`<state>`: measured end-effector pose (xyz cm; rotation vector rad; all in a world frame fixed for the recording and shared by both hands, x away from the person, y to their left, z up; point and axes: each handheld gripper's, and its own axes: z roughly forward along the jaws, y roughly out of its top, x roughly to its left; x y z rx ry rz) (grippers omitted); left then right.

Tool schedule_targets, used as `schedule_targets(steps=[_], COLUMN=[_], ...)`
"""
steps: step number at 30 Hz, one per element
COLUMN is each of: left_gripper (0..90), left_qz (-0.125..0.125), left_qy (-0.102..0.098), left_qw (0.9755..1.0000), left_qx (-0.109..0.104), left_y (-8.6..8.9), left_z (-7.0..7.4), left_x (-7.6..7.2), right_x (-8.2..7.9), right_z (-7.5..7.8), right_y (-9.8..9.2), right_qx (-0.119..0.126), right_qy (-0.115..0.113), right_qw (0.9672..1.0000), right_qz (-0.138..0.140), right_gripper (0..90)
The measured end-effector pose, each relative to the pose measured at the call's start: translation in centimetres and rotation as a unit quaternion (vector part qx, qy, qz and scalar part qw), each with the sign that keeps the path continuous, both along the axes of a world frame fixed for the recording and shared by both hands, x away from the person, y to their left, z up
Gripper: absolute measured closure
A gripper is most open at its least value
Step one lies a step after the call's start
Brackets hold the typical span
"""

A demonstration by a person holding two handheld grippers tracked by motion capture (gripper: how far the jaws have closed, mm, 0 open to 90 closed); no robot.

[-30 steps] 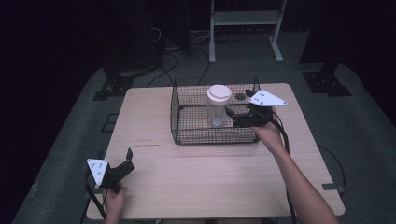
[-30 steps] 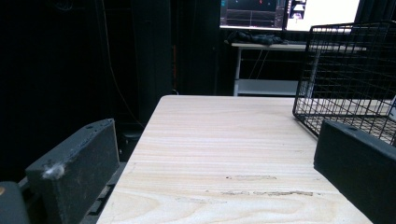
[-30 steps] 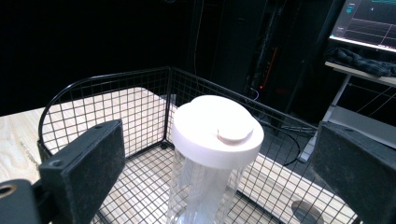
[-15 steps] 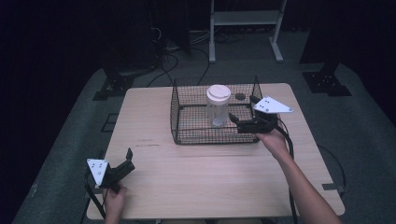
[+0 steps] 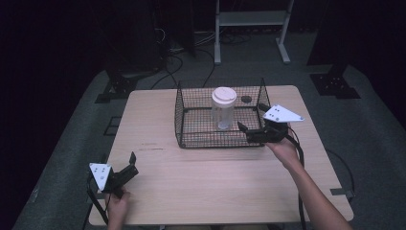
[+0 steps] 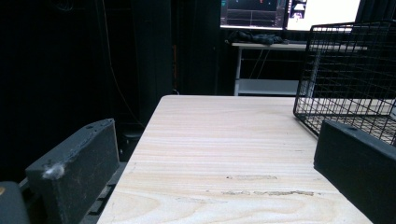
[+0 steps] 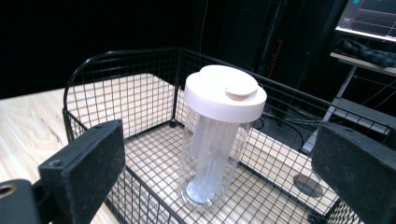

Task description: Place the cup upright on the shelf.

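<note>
My right gripper point(image 5: 251, 132) hovers with its jaws spread and empty at the right wall of the black wire basket point(image 5: 191, 106), where the clear plastic jar with a white lid point(image 5: 223, 109) stands upright. My left gripper point(image 5: 125, 167), also released, rests on the near-left corner of the light wooden table point(image 5: 215, 177), well apart from the basket.

My left gripper point(image 5: 125, 168): matte black body, two blocky black jaws with a small screw hole near each tip and a tuft of pale lint on one, a light grey three-cornered plate with small dark dots on top, a black cable trailing from its rear. My right gripper point(image 5: 245, 132): same black build, same dotted grey plate, same blocky jaws with a screw hole in each, a black cable looping off behind. Forearms bare, no sleeves or gloves.
</note>
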<state>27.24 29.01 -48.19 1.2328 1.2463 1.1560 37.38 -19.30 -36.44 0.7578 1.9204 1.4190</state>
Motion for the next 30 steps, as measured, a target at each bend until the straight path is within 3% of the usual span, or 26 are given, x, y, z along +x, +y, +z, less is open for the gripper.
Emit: schedule_targets(steps=[18, 21, 30], left_gripper=[0.0, 0.0, 0.0], left_qz=[0.002, 0.002, 0.003], left_qy=[0.000, 0.001, -0.002], left_qw=[1.0000, 1.0000, 1.0000], left_qx=[0.002, 0.004, 0.000], left_y=[0.0, -0.1, 0.0], left_z=[0.0, 0.0, 0.0], left_x=[0.0, 0.0, 0.0], right_x=[-1.7, -2.1, -3.3], right_z=[-1.3, -1.6, -2.4], right_y=[-2.0, -2.5, -4.2], right_qx=[-0.001, 0.008, 0.010], right_qy=[0.015, 0.018, 0.012], right_qw=[0.9999, 0.9998, 0.9995], right_qz=[-0.005, -0.006, -0.026], right_gripper=[2.3, 2.2, 2.2])
